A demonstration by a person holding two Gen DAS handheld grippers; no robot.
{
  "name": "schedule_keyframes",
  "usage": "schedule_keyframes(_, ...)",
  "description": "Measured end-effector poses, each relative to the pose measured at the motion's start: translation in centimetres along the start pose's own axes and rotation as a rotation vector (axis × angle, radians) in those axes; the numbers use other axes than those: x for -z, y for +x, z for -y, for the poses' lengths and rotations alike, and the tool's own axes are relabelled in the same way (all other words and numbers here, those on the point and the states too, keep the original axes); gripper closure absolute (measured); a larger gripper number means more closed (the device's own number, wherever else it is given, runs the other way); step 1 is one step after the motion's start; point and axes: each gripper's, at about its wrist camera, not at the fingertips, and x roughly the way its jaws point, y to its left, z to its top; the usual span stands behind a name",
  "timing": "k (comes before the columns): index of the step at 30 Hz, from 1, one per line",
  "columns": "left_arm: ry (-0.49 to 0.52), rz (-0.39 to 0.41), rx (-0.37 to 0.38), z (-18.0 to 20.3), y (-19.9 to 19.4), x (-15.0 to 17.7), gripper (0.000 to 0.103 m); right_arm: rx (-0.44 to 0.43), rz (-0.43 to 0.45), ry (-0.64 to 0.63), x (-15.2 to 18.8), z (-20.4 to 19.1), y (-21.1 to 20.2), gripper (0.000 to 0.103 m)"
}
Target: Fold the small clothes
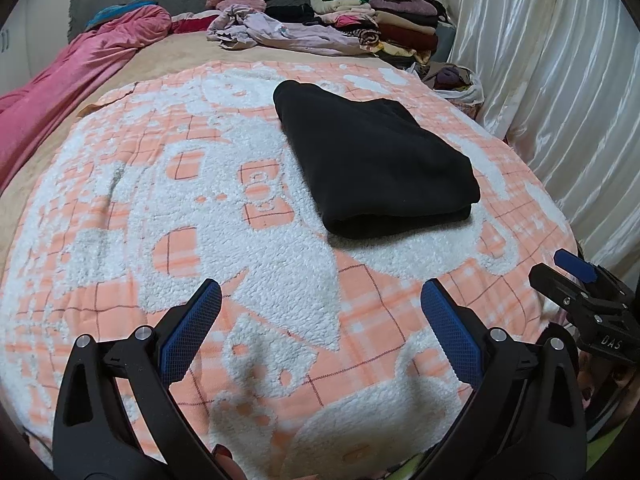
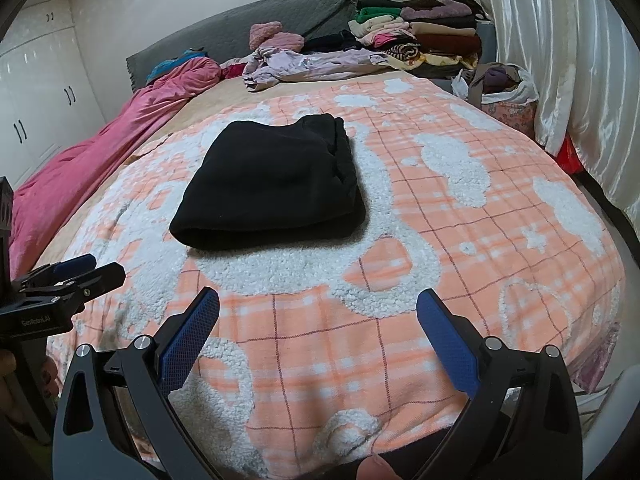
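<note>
A black garment (image 1: 372, 160) (image 2: 272, 188) lies folded into a thick rectangle on the orange-and-white fleece blanket (image 1: 200, 216) (image 2: 460, 240). My left gripper (image 1: 320, 292) stands open above the blanket, well short of the garment, with nothing between its blue pads (image 1: 192, 332). My right gripper (image 2: 318, 300) is open too, empty, also on the near side of the garment. In the left wrist view the right gripper (image 1: 576, 276) shows at the right edge. The left gripper (image 2: 80, 268) shows at the left edge of the right wrist view.
A pink quilt (image 1: 68, 80) runs along the bed's left side. A crumpled lilac garment (image 1: 280, 32) and stacks of folded clothes (image 1: 384, 16) sit at the far end by a grey headboard (image 2: 248, 28). A white curtain (image 1: 560, 80) and a bag of clothes (image 2: 504, 88) stand on the right.
</note>
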Motion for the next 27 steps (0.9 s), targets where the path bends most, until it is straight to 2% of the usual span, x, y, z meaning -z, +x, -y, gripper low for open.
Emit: schedule_keyframes(27,-0.009,-0.017,-0.002,-0.76,-0.1,0.32,0.009,0.028,-0.003,-0.005,0.15,0.35,-0.43,0.005)
